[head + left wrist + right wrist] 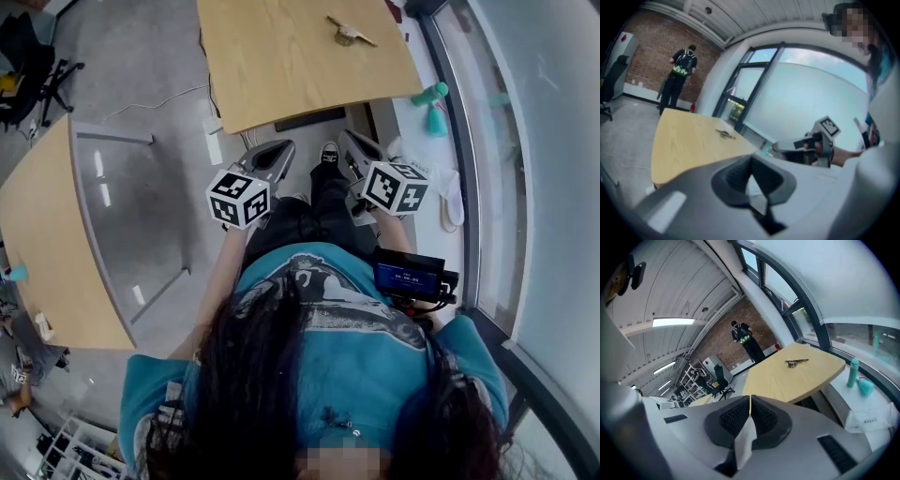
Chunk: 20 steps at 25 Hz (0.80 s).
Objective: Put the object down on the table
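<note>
Object (349,34) lies on table (281,80), far half, toward table's right edge, nothing gripping it. Both grippers short of table's near edge, well apart from object. Right gripper (750,401): jaws together, empty. Left gripper (751,161): same. Object almost straight ahead of right gripper, so the nearer one. Long axis slants across table.

You hold both grippers level, side by side, pointing forward. Your left gripper (278,150): jaws together, nothing between. Your right gripper (354,142): the same.
</note>
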Each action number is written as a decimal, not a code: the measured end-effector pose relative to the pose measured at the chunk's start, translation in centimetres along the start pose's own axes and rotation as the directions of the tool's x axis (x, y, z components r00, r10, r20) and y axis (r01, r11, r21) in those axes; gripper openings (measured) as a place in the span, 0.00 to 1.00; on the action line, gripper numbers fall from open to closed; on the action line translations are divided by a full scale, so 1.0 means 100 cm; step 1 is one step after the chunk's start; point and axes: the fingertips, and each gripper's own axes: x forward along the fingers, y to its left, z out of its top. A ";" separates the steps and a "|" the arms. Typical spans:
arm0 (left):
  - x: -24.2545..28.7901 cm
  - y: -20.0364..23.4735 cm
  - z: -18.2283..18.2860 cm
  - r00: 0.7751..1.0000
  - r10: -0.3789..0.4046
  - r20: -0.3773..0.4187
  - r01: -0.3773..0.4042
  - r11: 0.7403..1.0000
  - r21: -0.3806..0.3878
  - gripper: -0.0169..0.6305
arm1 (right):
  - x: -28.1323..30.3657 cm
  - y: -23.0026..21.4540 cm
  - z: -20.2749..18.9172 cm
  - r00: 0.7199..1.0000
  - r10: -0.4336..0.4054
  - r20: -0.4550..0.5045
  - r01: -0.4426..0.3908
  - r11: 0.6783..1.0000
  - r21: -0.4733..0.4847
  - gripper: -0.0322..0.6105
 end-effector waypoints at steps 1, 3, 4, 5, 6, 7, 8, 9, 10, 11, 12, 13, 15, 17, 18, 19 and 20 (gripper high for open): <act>-0.004 -0.006 -0.006 1.000 -0.009 -0.001 0.009 1.000 -0.008 0.03 | -0.010 0.002 -0.010 1.000 -0.014 -0.006 0.014 1.000 0.002 0.08; -0.010 -0.018 -0.017 1.000 -0.026 -0.004 0.026 1.000 -0.016 0.03 | -0.028 0.005 -0.026 0.999 -0.035 -0.014 0.035 0.999 0.003 0.08; -0.011 -0.023 -0.021 0.999 -0.033 -0.007 0.033 0.999 -0.016 0.03 | -0.037 0.006 -0.032 0.999 -0.042 -0.015 0.042 0.999 0.005 0.08; -0.012 -0.029 -0.025 0.999 -0.041 -0.010 0.041 0.999 -0.014 0.03 | -0.045 0.005 -0.038 0.999 -0.049 -0.013 0.049 0.999 0.007 0.08; -0.012 -0.036 -0.029 0.999 -0.050 -0.013 0.050 0.999 -0.010 0.03 | -0.053 0.004 -0.042 0.998 -0.057 -0.010 0.057 0.998 0.010 0.08; -0.011 -0.043 -0.031 0.998 -0.060 -0.014 0.060 0.998 -0.005 0.03 | -0.062 0.001 -0.046 0.998 -0.066 -0.005 0.066 0.998 0.013 0.08; -0.011 -0.051 -0.034 0.997 -0.070 -0.014 0.070 0.998 0.000 0.03 | -0.070 -0.002 -0.050 0.997 -0.076 -0.001 0.076 0.997 0.017 0.08; -0.011 -0.059 -0.036 0.997 -0.078 -0.014 0.078 0.997 0.004 0.03 | -0.078 -0.005 -0.053 0.996 -0.086 0.003 0.086 0.996 0.022 0.08; -0.011 -0.067 -0.038 0.996 -0.085 -0.016 0.086 0.996 0.009 0.03 | -0.085 -0.008 -0.057 0.996 -0.094 0.006 0.094 0.995 0.028 0.07; -0.011 -0.074 -0.040 0.996 -0.091 -0.018 0.092 0.996 0.014 0.03 | -0.091 -0.011 -0.059 0.995 -0.101 0.008 0.100 0.994 0.033 0.07; -0.011 -0.080 -0.042 0.995 -0.096 -0.021 0.097 0.995 0.020 0.03 | -0.097 -0.013 -0.062 0.994 -0.104 0.010 0.104 0.994 0.036 0.07; -0.012 -0.087 -0.043 0.995 -0.100 -0.023 0.101 0.995 0.026 0.03 | -0.101 -0.014 -0.064 0.994 -0.105 0.011 0.104 0.994 0.037 0.07; -0.013 -0.100 -0.047 0.994 -0.105 -0.027 0.106 0.994 0.038 0.03 | -0.111 -0.013 -0.071 0.995 -0.098 0.012 0.098 0.995 0.035 0.07; -0.016 -0.113 -0.052 0.994 -0.103 -0.028 0.105 0.993 0.048 0.03 | -0.124 -0.008 -0.080 0.997 -0.082 0.012 0.082 0.996 0.031 0.07; -0.017 -0.120 -0.055 0.995 -0.100 -0.027 0.102 0.993 0.052 0.03 | -0.132 -0.005 -0.085 0.997 -0.073 0.012 0.073 0.997 0.029 0.07; -0.018 -0.128 -0.059 0.995 -0.096 -0.027 0.098 0.994 0.054 0.03 | -0.141 -0.003 -0.091 0.998 -0.064 0.009 0.064 0.998 0.027 0.07; -0.019 -0.136 -0.063 0.995 -0.091 -0.026 0.093 0.994 0.056 0.03 | -0.150 -0.001 -0.098 0.998 -0.056 0.006 0.056 0.998 0.026 0.07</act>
